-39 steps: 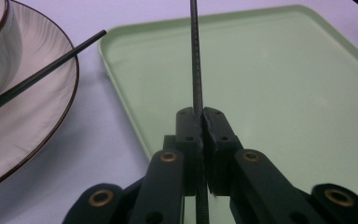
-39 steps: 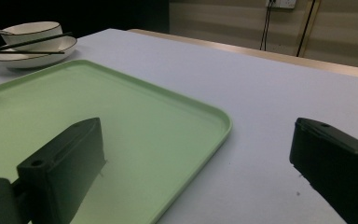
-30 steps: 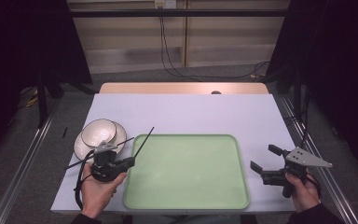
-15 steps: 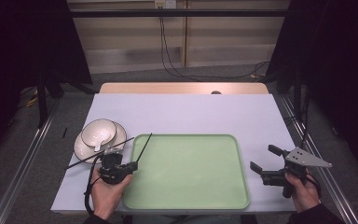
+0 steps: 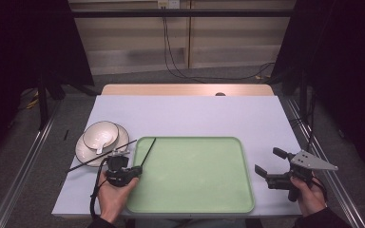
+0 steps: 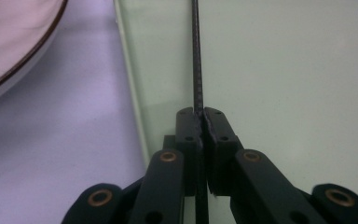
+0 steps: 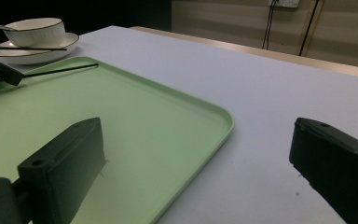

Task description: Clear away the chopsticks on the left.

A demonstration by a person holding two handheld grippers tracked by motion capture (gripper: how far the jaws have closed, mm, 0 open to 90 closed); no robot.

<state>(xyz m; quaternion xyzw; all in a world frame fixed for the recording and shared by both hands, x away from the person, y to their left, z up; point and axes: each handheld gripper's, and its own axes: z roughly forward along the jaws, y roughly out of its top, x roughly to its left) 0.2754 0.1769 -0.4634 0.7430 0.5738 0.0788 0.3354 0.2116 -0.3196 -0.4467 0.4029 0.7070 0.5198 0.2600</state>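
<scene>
**Chopstick going onto the tray: left side set-down**

Dim room, pale lavender table [image 5: 195, 114] with bare floor and cables behind it. A green tray [image 5: 195, 209] sits at your near edge, between your two tools.

Left gripper [image 5: 134, 172]: jaws closed tight on a thin black chopstick [image 5: 148, 150]. In the left gripper view the chopstick [image 6: 196, 56] runs straight ahead from the pinched pads, out over the tray [image 6: 284, 70] just inside its rim. The tip points away from you, toward the tray's far left corner.

A second chopstick [image 5: 100, 156] lies just left of that tool, its far end propped on the saucer [image 5: 83, 149]. That saucer carries a white bowl [image 5: 100, 134] with a spoon [image 5: 105, 142] in it, ahead of the tool and to its left.

Right gripper [image 5: 265, 161]: jaws spread wide, nothing between them, parked off the tray's right edge. Its own view looks across the tray [image 7: 168, 116] to the far bowl [image 7: 35, 28].

Step, as I read it: placing the held chopstick on the tray, pick already done.

Next move, my judgement:
- Lower until the chopstick lies flat on the tray floor. I can't tell yet whether the tip touches.
- Keep it clear of the rim so it doesn't seesaw.
- Open, back straight out along the stick.
- Then go left for the second chopstick without knocking the saucer.
</scene>
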